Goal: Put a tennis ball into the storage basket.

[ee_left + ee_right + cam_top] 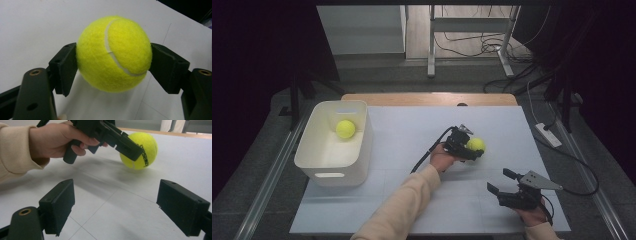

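On table (422, 200): two balls (475, 144), one bin (332, 165).

Dim, soft shadows, perhaps slightly blurred

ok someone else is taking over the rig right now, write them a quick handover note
Left gripper: jaws closed on a tennis ball, low over the white table, mid-right.
Right gripper: open, holds nothing, near the table's front right.
White bin at the left already holds another ball.
Likely left to do: carry the gripped ball to the bin and drop it in.
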Action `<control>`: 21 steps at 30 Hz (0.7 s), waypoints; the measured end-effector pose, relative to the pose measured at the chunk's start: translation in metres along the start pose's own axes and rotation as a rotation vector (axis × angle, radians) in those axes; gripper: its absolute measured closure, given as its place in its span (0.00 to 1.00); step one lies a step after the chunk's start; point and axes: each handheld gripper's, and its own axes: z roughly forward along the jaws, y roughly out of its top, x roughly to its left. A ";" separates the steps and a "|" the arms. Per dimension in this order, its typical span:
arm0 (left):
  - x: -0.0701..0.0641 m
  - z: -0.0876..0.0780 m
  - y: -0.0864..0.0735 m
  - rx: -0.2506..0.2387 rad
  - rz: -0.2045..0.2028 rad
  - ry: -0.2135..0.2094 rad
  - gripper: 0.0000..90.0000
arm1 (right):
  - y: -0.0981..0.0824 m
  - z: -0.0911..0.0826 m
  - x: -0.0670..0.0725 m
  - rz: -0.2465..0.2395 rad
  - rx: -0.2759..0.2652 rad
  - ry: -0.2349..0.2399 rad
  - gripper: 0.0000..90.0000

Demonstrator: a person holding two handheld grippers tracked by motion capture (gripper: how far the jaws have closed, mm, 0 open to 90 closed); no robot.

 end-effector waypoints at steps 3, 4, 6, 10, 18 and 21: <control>-0.002 -0.006 0.001 -0.010 0.000 0.002 0.30 | 0.000 0.000 0.000 -0.001 0.001 0.000 0.16; -0.003 -0.008 0.001 -0.014 0.006 0.005 0.30 | 0.000 0.000 0.000 -0.001 0.000 -0.001 0.16; -0.004 -0.011 0.001 -0.017 0.010 0.005 0.30 | 0.000 0.000 0.000 -0.002 0.000 -0.001 0.16; -0.004 -0.019 0.001 -0.031 0.010 0.016 0.30 | 0.000 0.000 0.001 -0.005 0.002 -0.002 0.16; -0.003 -0.037 -0.002 -0.048 0.021 0.046 0.30 | 0.000 0.001 0.001 -0.010 0.005 -0.003 0.16; -0.002 -0.042 -0.003 -0.052 0.025 0.053 0.30 | 0.000 0.001 0.002 -0.011 0.006 -0.003 0.16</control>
